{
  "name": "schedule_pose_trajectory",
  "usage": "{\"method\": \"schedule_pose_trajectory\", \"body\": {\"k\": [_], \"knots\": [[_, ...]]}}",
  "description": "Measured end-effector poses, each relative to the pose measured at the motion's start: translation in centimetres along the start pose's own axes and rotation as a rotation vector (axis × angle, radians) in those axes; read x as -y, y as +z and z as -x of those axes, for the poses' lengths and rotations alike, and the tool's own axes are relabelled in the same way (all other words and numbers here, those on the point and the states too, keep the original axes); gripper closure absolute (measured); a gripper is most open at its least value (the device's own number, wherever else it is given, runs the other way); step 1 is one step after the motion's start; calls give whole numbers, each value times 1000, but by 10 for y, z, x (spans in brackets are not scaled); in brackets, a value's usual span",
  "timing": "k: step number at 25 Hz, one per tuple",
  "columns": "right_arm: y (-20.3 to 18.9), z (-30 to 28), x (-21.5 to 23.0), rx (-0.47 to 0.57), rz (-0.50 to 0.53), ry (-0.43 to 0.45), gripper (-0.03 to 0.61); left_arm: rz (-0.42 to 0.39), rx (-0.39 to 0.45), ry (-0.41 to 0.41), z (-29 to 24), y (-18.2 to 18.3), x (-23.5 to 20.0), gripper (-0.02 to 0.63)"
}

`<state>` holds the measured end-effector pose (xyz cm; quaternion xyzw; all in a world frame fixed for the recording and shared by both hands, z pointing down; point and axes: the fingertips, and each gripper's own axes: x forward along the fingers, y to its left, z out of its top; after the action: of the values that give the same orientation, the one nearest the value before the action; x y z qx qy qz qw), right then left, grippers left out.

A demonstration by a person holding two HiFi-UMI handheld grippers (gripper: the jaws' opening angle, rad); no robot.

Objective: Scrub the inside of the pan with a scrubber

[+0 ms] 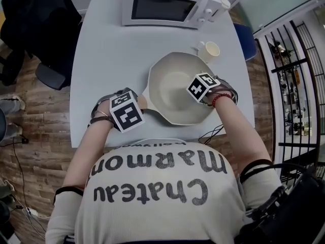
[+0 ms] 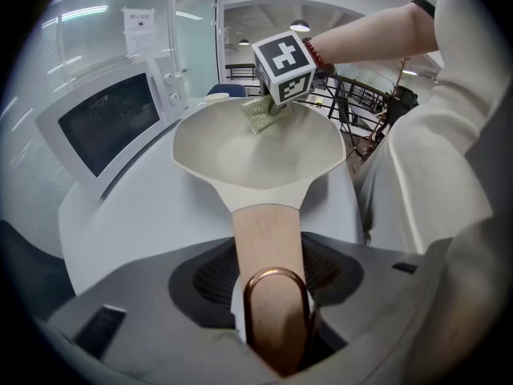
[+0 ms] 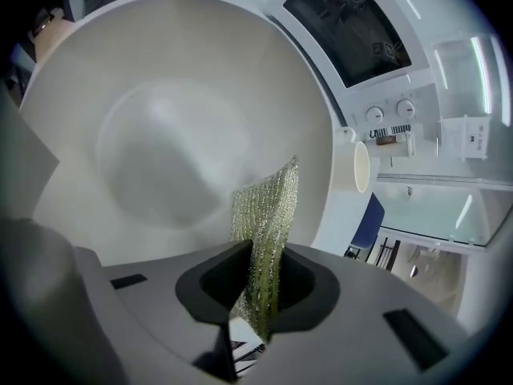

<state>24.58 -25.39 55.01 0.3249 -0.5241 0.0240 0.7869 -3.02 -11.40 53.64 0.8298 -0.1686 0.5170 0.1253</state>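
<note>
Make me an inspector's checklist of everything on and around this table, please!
Surface: pale table, with the pan resting on it.
Job's things: cream pan, no dirt seen inside; green scrubber reaching into it near its right wall.
Clutter: cup and microwave behind the pan.
Grippers: left gripper closed on the pan handle; right gripper shut on the scrubber.
Cables: thin dark cable at the table's near edge; second cable on the floor.
Surroundings: wooden floor, dark chair left, blue chair right.
</note>
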Motion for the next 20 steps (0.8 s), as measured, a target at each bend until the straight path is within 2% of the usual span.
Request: {"method": "schedule_pose_trajectory", "body": {"k": [5, 10, 12, 13, 14, 15, 17, 19, 20], "knots": [[-3, 10, 13, 37, -37, -16, 522, -6, -6, 0, 1, 0, 0, 402], [-4, 30, 42, 101, -106, -76, 520, -16, -3, -10, 2, -1, 4, 407], [-1, 45, 57, 167, -183, -82, 518, -36, -11, -12, 2, 0, 5, 403], [4, 57, 64, 233, -257, -55, 518, -47, -15, -15, 2, 0, 5, 403], [11, 69, 64, 314, -357, 12, 518, -55, -17, -18, 2, 0, 5, 402], [20, 81, 56, 398, -471, 129, 520, -58, -17, -20, 1, 0, 5, 402], [46, 105, 21, 568, -665, 461, 519, -60, -14, -21, 1, -2, 4, 402], [78, 131, -23, 694, -779, 835, 518, -63, -10, -20, 1, -3, 3, 402], [91, 142, -45, 720, -810, 1009, 519, -65, -10, -19, 1, -3, 3, 402]]}}
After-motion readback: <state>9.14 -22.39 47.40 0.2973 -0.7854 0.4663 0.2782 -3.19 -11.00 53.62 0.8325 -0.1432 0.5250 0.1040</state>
